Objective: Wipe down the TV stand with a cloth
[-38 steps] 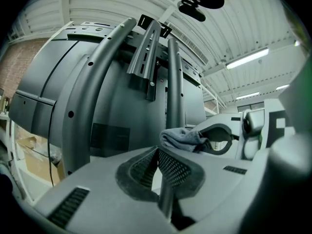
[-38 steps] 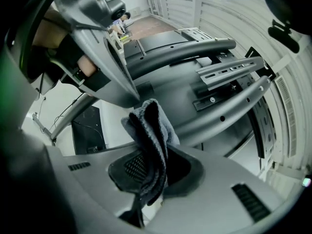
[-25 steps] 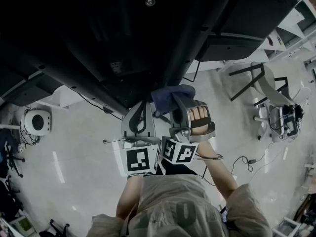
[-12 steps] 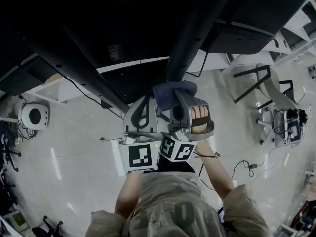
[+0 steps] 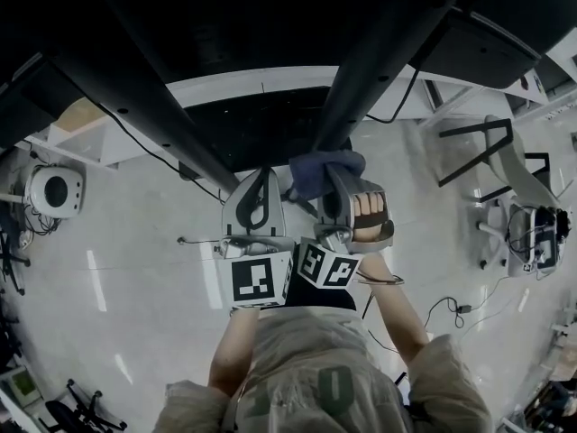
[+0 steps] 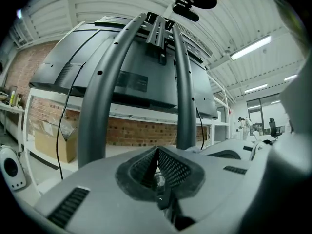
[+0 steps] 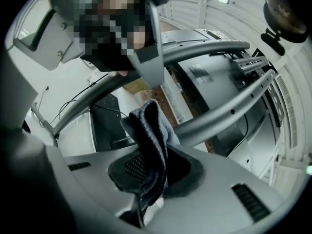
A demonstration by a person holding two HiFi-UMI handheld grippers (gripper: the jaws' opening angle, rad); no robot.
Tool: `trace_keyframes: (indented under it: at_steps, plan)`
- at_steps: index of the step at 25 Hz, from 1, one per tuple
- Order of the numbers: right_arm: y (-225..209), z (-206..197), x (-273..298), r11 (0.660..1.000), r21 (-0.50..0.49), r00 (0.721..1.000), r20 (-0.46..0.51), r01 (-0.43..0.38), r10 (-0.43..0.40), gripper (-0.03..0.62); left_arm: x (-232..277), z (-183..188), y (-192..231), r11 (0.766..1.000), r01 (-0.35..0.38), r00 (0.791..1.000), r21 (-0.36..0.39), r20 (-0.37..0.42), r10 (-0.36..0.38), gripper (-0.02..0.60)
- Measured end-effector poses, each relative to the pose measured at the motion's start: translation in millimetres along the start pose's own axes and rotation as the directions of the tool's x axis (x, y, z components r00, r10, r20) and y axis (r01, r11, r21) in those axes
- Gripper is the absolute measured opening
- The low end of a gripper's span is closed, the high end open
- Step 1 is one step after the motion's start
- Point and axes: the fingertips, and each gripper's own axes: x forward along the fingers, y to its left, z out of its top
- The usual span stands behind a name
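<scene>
The cloth (image 5: 326,170) is a dusty blue, soft, ribbed rag, bunched into thick folds. In the head view it sits at the lower end of the right-hand dark tube of the TV stand (image 5: 374,66), and its free end appears to lie against the tube. The right gripper view shows the same cloth (image 7: 150,135) standing up from between the padded jaws in a doubled ridge, with a paler fold spilling toward the slanted grey tube (image 7: 222,113) behind it. The right gripper (image 5: 330,180) is clamped on the cloth, its jaws held apart only by the thickness of the folds. A hand (image 5: 365,213) is wrapped around its handle. Just to its left, the left gripper (image 5: 261,180) hangs beside the stand's other tube (image 5: 135,93) without touching it. In its own view the left gripper (image 6: 157,165) has its mesh pads meeting in a thin seam with nothing between them, and the two tubes (image 6: 100,91) rise ahead to the back of the mounted TV (image 6: 141,74).
</scene>
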Motion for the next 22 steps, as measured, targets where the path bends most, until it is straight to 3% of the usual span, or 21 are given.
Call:
trace_keyframes:
  at_steps: [9,13,18,22]
  plan:
    - [84.4,-32.5,11.0,0.993,-0.068,0.995,-0.028,-0.094,0.093,0.057,7.1,-50.0,22.2,1.000,-0.029,0.999,-0.004,-0.013,0.029,0.015]
    - [120.3,-44.4,16.1,0.983,-0.125,0.990,-0.047,-0.136,0.131,0.057,13.8,-52.8,25.3,1.000,-0.016,1.000,-0.019,0.016,0.016,0.015]
    - [159.3,-58.7,22.5,0.973,-0.147,0.983,-0.066,-0.179,0.171,0.057,16.8,-80.9,29.2,1.000,-0.005,0.999,-0.017,-0.035,0.005,0.015]
    - [180.8,-69.4,26.3,0.965,-0.171,0.979,-0.083,-0.199,0.187,0.057,19.0,-81.6,28.4,1.000,-0.005,0.999,-0.022,-0.037,0.004,0.015]
